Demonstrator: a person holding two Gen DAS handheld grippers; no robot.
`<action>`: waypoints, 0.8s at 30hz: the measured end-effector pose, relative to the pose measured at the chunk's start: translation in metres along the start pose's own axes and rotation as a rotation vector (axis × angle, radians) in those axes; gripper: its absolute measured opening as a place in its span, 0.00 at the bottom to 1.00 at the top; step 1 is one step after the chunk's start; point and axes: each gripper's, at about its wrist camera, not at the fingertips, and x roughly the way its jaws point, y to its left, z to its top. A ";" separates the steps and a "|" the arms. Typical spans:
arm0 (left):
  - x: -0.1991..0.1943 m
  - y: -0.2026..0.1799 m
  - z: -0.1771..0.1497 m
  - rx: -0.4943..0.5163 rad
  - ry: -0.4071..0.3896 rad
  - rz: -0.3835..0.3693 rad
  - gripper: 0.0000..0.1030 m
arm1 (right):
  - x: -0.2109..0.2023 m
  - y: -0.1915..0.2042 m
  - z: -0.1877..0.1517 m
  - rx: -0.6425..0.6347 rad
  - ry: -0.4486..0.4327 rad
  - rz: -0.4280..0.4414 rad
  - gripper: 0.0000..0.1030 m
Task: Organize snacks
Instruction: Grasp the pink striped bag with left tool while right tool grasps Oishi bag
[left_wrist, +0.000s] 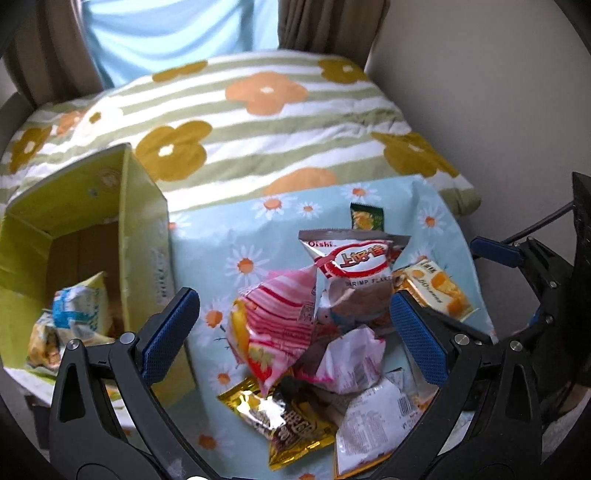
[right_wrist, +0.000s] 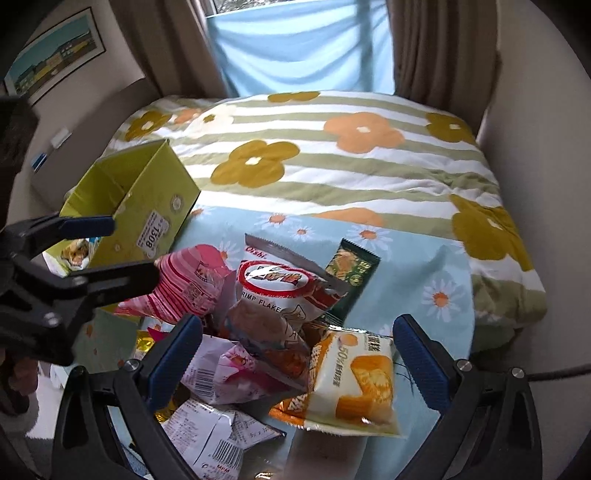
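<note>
Both wrist views look down and forward, close above the snack pile (left_wrist: 317, 332) (right_wrist: 280, 343), toward the bed (left_wrist: 258, 122) (right_wrist: 332, 155) and curtains beyond. The left view sits nearer the green box (left_wrist: 122, 229) (right_wrist: 147, 199); the right view sees it farther left of the pile.

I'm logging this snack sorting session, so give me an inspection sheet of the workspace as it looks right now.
Surface: daisy-print blue cloth over a floral striped blanket.
Job's things: yellow-green box, open, packets already inside; Oishi shrimp flakes bag atop the snack pile; pink striped packet; orange cake packet; green packet.
Clutter: nothing seen.
Grippers: left gripper open over the pile; right gripper open, empty.
Cables: dark cable by the right gripper.
Surroundings: brown curtains, framed picture.
</note>
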 end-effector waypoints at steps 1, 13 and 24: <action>0.008 0.000 0.002 -0.001 0.018 -0.006 0.99 | 0.005 0.000 0.000 -0.008 0.006 0.003 1.00; 0.069 0.012 0.006 0.019 0.182 0.014 0.92 | 0.059 0.009 0.010 -0.128 0.091 0.031 1.00; 0.104 0.022 -0.007 0.045 0.324 0.027 0.63 | 0.086 0.013 0.008 -0.207 0.130 0.090 1.00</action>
